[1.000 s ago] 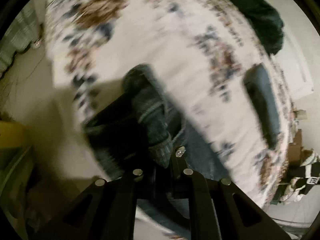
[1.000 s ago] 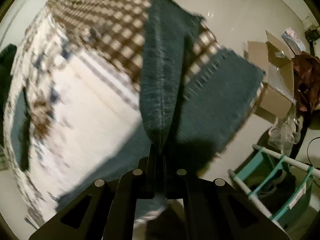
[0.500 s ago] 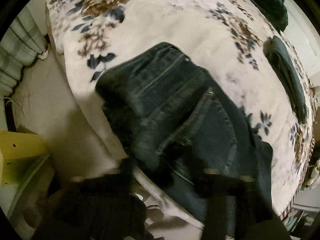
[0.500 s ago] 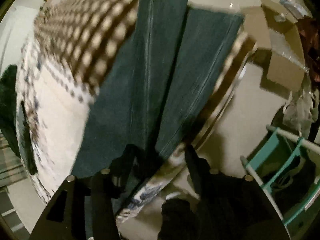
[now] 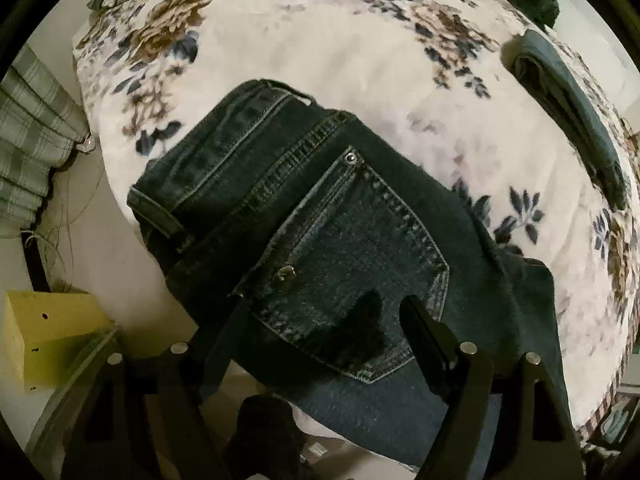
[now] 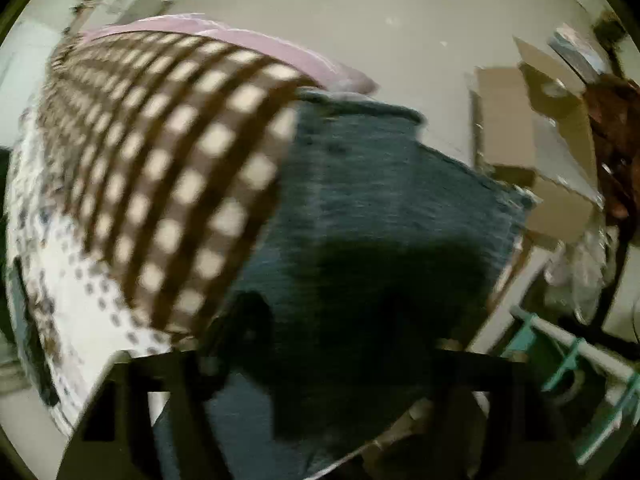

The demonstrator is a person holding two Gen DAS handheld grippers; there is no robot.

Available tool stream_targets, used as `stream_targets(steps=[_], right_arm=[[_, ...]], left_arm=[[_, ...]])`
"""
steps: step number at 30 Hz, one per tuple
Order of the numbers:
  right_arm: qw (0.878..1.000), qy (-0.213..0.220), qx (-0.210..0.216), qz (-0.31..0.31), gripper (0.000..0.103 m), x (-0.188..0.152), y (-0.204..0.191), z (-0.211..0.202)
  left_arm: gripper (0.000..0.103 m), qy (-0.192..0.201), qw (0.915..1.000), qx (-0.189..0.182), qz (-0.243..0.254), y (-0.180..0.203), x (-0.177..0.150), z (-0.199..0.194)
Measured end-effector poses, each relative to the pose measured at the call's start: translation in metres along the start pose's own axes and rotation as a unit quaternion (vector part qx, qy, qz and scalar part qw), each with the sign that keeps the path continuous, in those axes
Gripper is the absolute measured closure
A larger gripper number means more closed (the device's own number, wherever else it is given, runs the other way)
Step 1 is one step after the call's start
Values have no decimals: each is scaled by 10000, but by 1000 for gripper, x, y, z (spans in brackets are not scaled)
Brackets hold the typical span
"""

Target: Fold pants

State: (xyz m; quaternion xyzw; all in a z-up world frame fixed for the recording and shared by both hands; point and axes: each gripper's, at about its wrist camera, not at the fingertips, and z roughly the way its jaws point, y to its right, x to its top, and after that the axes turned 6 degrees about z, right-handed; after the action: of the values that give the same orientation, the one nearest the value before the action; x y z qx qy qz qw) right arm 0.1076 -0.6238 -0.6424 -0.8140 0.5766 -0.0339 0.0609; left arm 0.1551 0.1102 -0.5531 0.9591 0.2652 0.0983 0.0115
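Bed fills most of my left wrist view, covered by a floral blanket; in my right wrist view the same cover shows a brown-and-cream checked band from 9 to 12 o'clock.

Pants, dark blue jeans, lie flat on the blanket at the near edge of the bed, centre to 5 o'clock in the left view, waistband toward 10 o'clock, back pocket facing up. Right view shows the leg end of the pants spread over the bed edge, centre to 6 o'clock, blurred.

Folded dark garment sits on the blanket at 2 o'clock, well apart from the pants. Cardboard boxes on the floor at 2 o'clock in the right view, teal rack at 4 o'clock. Yellow box at 8 o'clock in the left view, plaid curtain at 9.

Left gripper: jaws spread wide over the pocket area, gripping nothing. Right gripper: blurred, jaws look parted wide over the denim, nothing clamped.
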Motion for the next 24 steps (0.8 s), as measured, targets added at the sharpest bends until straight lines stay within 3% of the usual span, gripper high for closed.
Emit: stream_targets(steps=[1,3,5,7,10,12,14,16,17,19,21,24], right_arm=[[9999,72,-42,108,93,3,7,-6],[9985,154,411,339,93,6,24,-21],[9943,399,985,116,93,3,31,-43],[9830,804,1625,-285,94,-4,32,-73],[9669,983,2347,-163,93,-4,55,-81],[9782,605,1983,75,84,5,74,-49],[9867,244,1507,564,82,15,99,-21],[9787,296,1736,1057,80,19,125,-19],[9800,412,1588,1125,78,19,131,-24],[9822,707,1355,1094,78,19,136,-40],[9857,689,1189,980,78,13,129,-51],[9941,492,958,-98,77,-25,81,-66]], left_arm=[[26,-20,10000,-21,-40,-1,0,1],[26,-49,9999,-26,-84,-3,0,3],[26,-59,9999,-23,-84,-5,0,6],[26,-64,9999,-21,-80,-6,0,7],[26,-81,10000,-22,-28,-6,2,8],[26,-100,9999,-21,-2,-7,3,12],[26,-124,9999,-15,25,-5,1,15],[26,-154,9999,-27,58,-4,0,17],[26,-156,9998,-33,77,-1,-1,18],[26,-191,9998,-35,108,-2,-3,20],[26,-208,9997,-59,117,0,-6,19],[26,-126,9996,-57,257,6,-11,7]])
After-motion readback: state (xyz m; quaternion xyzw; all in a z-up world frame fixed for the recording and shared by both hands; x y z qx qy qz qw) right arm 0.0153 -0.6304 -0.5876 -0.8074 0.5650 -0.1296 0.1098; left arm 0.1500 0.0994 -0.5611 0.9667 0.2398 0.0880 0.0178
